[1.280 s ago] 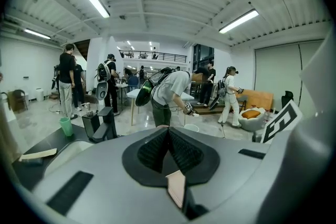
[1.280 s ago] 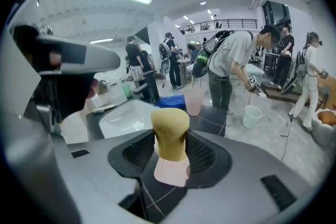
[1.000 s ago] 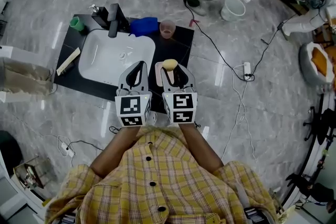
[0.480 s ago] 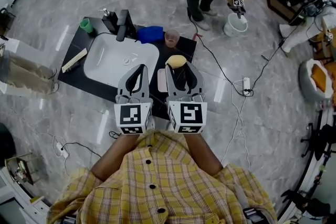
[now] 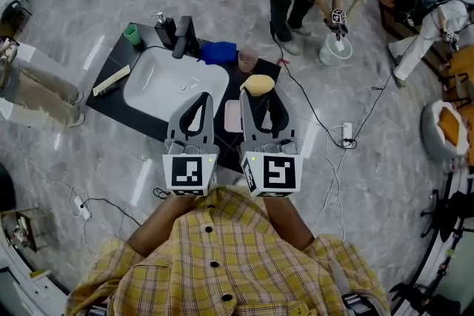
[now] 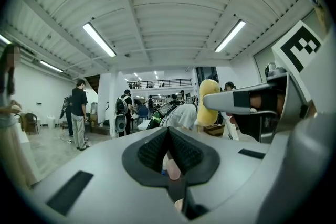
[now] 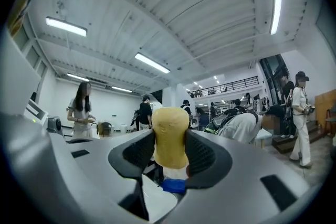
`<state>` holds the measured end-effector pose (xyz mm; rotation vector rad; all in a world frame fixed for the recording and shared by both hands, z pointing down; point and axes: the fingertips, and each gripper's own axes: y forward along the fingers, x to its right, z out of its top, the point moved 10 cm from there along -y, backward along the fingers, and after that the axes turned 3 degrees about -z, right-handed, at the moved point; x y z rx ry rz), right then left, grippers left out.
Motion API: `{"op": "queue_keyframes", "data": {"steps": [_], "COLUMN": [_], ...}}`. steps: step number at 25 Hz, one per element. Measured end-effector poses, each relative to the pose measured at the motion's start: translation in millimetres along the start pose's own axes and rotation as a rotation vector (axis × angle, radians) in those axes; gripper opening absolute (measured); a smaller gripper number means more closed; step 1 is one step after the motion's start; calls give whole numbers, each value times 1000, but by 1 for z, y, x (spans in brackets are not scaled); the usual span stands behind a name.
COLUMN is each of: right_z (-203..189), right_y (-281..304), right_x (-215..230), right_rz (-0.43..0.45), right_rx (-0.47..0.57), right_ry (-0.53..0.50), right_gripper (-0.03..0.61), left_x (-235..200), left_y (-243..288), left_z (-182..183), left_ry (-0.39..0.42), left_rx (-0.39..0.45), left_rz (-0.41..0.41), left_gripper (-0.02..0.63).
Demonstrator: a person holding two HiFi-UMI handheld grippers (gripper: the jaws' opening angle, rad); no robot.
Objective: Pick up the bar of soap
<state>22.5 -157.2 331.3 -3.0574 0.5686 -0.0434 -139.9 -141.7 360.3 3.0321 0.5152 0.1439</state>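
Observation:
The bar of soap (image 5: 257, 84) is a yellow oval lump, and my right gripper (image 5: 259, 90) is shut on it, holding it in the air above the right side of the black counter (image 5: 111, 59). In the right gripper view the soap (image 7: 169, 136) stands upright between the ribbed pads (image 7: 139, 152). A pink soap dish (image 5: 232, 115) lies below, between the two grippers. My left gripper (image 5: 201, 98) hangs beside the right one over the white sink (image 5: 175, 83), shut with nothing in it. From the left gripper view the soap (image 6: 208, 102) shows to the right.
Behind the sink stand a black faucet (image 5: 183, 35), a green cup (image 5: 132, 34), a blue cloth-like thing (image 5: 219, 52) and a pink cup (image 5: 247, 59). A person bends over a white bucket (image 5: 335, 49) at the back right. Cables and a power strip (image 5: 346, 135) lie on the floor.
Both grippers have risen toward the head camera, and the soap has come up with the right one, higher above the pink dish. Both stay shut.

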Motion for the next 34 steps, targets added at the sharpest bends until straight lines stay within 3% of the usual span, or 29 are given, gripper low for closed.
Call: {"op": "queue_keyframes", "data": {"steps": [9,14,18,34], "right_z": [11,12,10,-3], "right_y": [-7,-8,-5,16], "right_x": [-1,-3,-3,0], "right_rz": [13,19,18,5], "right_rx": [44,44,34,7], "right_ry": [-10,-20,-19,-23], "right_gripper": [199,199,198,198], "left_x": [7,10,7,-5], "left_y": [-12,-10,-9,10], "left_z": [12,17,19,29], "left_ry": [25,-3,0,-66], "left_rx": [47,115,71,167], "left_rz": [12,26,19,49], "left_gripper": [11,11,11,11]}}
